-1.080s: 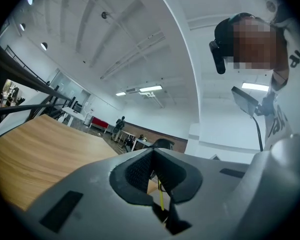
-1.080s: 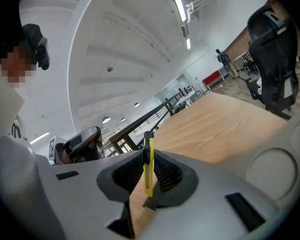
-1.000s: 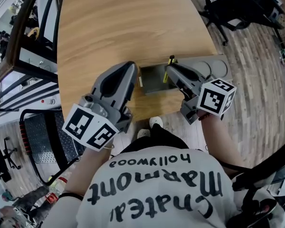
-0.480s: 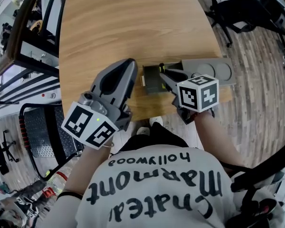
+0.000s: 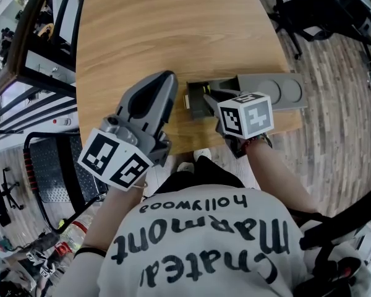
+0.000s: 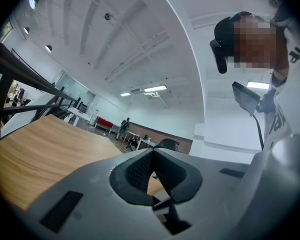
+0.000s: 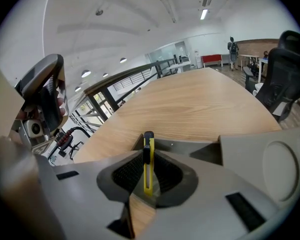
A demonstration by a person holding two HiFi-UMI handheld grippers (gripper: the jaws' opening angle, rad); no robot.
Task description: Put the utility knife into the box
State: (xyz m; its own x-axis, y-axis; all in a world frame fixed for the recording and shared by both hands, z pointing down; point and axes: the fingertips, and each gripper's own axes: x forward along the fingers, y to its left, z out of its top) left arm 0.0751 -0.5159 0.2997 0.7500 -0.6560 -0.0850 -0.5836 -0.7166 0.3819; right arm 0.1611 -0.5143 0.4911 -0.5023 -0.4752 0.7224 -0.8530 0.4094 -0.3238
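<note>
Knife [image 7: 148, 164] nearer box [image 5: 195, 109]; "Chateau Marmont" tee [image 5: 198, 240]

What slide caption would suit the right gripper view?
The right gripper clamps a yellow utility knife between its jaws at the grey box on a wooden table.

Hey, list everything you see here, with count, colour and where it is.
table: one, light wood, upper centre
box: one, grey, open, by the table's near edge
lid: one, grey, right of the box
utility knife: one, yellow, at the box
office chair: one, black, on the floor at upper right
shirt: one, white with black lettering, on the person
left hand-held gripper: grey, shut, empty, left of the box
right hand-held gripper: grey, shut on the utility knife
</note>
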